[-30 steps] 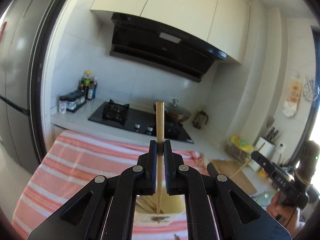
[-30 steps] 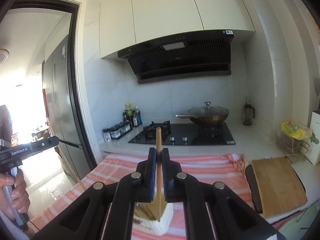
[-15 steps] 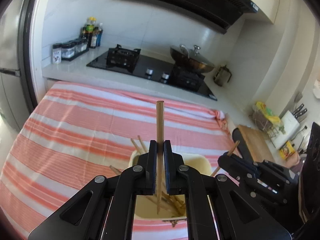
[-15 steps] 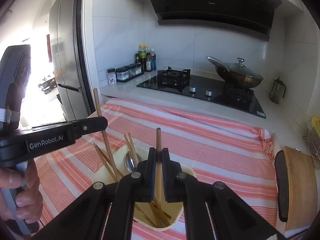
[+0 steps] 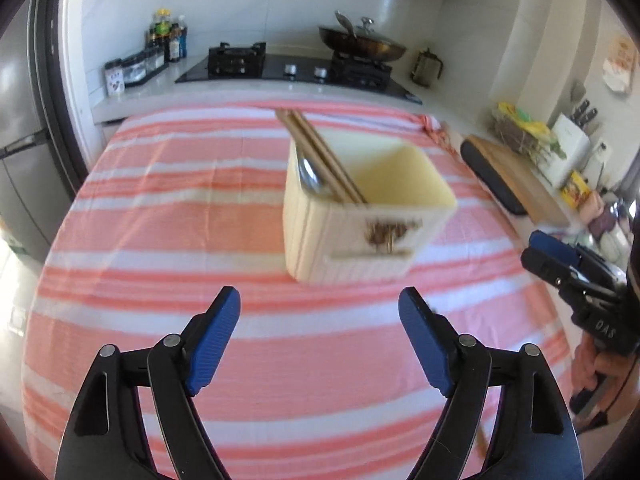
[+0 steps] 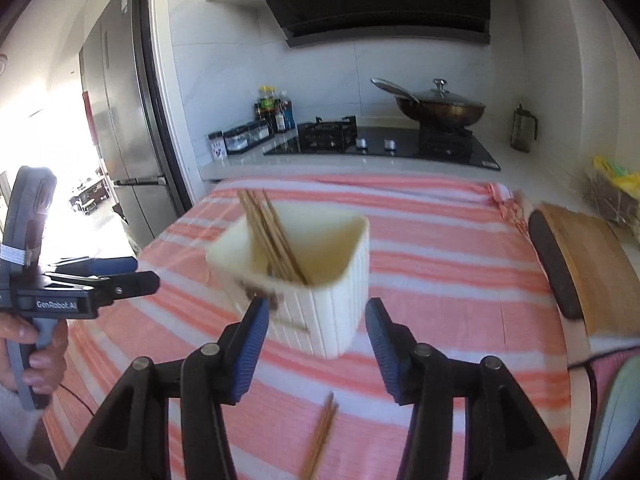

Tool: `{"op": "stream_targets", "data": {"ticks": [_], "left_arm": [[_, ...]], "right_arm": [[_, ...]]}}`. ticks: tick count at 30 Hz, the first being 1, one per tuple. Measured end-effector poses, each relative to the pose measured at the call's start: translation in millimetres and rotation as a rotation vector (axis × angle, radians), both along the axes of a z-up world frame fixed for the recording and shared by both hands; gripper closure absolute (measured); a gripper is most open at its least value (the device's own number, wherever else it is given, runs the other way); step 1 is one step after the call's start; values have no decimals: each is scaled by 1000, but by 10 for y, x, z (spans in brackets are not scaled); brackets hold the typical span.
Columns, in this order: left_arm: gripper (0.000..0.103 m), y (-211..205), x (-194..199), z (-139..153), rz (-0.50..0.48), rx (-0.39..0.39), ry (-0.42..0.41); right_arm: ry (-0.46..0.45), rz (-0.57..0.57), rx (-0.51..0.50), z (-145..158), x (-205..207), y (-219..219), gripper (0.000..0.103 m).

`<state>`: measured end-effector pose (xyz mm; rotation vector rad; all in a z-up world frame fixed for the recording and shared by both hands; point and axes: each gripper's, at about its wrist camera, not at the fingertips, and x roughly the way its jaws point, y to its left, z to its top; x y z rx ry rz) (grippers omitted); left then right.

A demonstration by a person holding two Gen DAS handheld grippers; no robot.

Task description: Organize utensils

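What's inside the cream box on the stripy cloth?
Inside the cream box, a bunch of wooden chopsticks leans against one corner, with a metal spoon beside them. Their lower ends and the bottom of the box are hidden by its front wall.

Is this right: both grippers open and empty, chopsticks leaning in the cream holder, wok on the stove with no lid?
Not quite. The wok has a lid with a knob, clear in the right wrist view. Left gripper and right gripper are open and empty; chopsticks lean in the cream holder.

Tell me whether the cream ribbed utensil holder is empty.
Not empty: the cream ribbed utensil holder holds wooden chopsticks and a metal spoon leaning against its left wall.
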<state>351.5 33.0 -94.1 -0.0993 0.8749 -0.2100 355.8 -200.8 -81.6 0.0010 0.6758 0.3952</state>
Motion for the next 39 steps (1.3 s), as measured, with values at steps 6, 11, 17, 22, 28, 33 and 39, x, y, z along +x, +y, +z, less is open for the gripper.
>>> {"op": "stream_targets", "data": {"ticks": [6, 11, 17, 22, 28, 33, 39], "left_arm": [[20, -364, -578, -734, 23, -22, 103], [20, -661, -655, -983, 51, 3, 90], [14, -858, -644, -1036, 54, 74, 34], [8, -915, -629, -1080, 60, 148, 47], [4, -934, -623, -1116, 57, 163, 52], [3, -927, -631, -1118, 60, 165, 53], [3, -926, -629, -1119, 62, 166, 53]], "right_arm": [[171, -136, -112, -916, -867, -582, 52], [236, -242, -179, -1295, -1196, -883, 52], [228, -263, -165, -1300, -1203, -947, 51], [226, -263, -162, -1316, -1190, -938, 51], [224, -265, -173, -1329, -1192, -923, 51], [223, -266, -173, -1331, -1190, -917, 51], [222, -266, -178, -1334, -1190, -914, 51]]}}
